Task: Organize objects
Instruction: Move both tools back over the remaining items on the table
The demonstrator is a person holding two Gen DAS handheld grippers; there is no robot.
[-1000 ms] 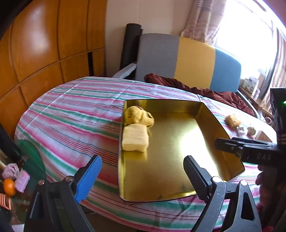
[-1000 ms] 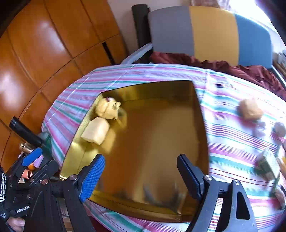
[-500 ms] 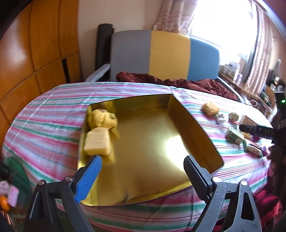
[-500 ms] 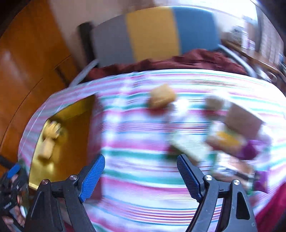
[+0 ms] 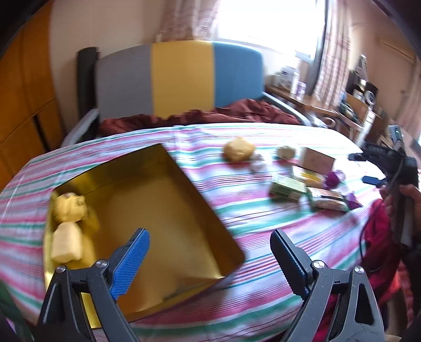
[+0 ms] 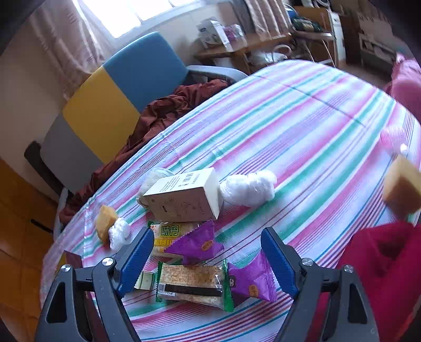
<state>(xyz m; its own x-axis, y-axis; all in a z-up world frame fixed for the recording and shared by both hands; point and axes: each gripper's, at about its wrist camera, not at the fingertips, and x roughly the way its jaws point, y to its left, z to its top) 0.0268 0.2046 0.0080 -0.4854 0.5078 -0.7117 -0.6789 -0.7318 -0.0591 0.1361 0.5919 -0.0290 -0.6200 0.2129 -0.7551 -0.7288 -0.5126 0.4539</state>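
Striped table (image 6: 302, 126) w/ scattered snacks (image 6: 193, 282)

Bright curtained window (image 5: 265, 18), grey-yellow-blue chair (image 5: 181, 79) (maroon cloth on its seat), wood-panelled wall (image 5: 23, 105), cluttered desk (image 6: 252, 44)

My left camera faces the shallow gold metal tray (image 5: 200, 210) from above, my right close over snack packets, both sharing the striped-cloth desk (image 5: 263, 231) (image 6: 289, 126)

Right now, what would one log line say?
left gripper: open, over gold tray | right gripper: open, above snack packets | tray: two yellow cakes
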